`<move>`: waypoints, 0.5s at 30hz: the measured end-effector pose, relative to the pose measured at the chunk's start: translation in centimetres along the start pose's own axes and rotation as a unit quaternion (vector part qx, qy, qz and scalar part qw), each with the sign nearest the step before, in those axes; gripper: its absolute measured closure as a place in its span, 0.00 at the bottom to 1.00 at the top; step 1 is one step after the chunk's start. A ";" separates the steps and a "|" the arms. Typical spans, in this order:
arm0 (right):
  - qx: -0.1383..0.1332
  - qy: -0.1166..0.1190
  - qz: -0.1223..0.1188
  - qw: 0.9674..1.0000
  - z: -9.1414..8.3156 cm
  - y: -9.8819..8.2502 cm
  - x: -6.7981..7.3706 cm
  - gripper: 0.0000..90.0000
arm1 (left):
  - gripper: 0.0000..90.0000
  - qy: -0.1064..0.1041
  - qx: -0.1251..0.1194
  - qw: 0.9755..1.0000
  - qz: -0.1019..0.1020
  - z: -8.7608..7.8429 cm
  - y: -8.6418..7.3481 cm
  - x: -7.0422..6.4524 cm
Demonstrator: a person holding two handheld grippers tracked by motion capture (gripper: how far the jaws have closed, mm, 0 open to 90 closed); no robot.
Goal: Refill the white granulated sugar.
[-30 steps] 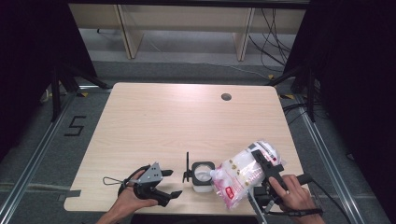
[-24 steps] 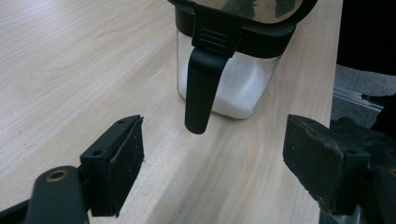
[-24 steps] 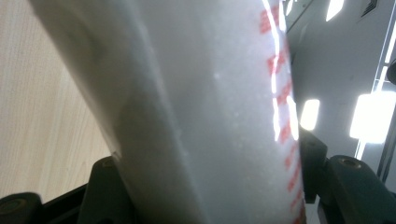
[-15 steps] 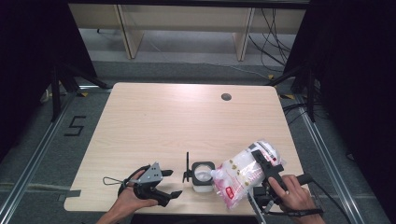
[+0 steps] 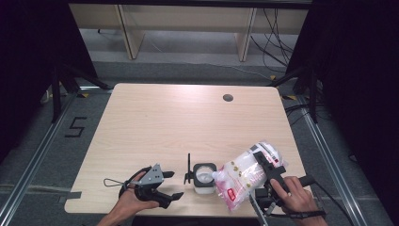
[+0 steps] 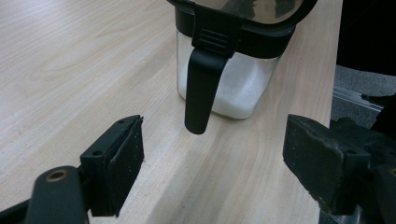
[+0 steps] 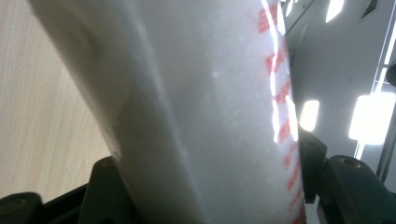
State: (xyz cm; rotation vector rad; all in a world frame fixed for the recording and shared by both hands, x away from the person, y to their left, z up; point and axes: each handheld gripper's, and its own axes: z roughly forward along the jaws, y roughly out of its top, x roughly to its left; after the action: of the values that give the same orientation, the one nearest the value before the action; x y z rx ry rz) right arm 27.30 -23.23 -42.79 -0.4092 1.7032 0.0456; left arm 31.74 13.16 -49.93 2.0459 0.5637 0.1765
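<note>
A clear square jar (image 5: 204,175) with a black rim stands near the table's front edge, holding white powder; its black lid (image 5: 188,167) is flipped up at its left. From the right, a white plastic bag (image 5: 244,174) with red print is tipped with its mouth at the jar's opening. My right gripper (image 5: 263,167) is shut on the bag (image 7: 205,116), whose body bulges between the jaws. My left gripper (image 5: 171,184) rests open on the table left of the jar. In the left gripper view the jar (image 6: 229,88) and its hanging black latch (image 6: 201,88) stand just ahead of the open gripper (image 6: 224,163).
The light wooden table (image 5: 179,122) has a round cable hole (image 5: 228,98) at the back right. Dark curtains flank both sides, with stands and cables on the floor. The table's right edge (image 6: 334,60) runs close beside the jar.
</note>
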 end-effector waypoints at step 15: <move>-0.012 -0.013 0.002 1.000 0.1 -0.2 -0.1 0.48 | 0.22 0.003 0.001 1.000 0.003 0.0 0.0 0.0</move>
State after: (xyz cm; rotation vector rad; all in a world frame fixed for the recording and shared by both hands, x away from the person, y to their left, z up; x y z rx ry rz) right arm 27.50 -23.36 -42.72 -0.4218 1.6785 0.0738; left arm 31.73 13.15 -49.93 2.0490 0.5628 0.1859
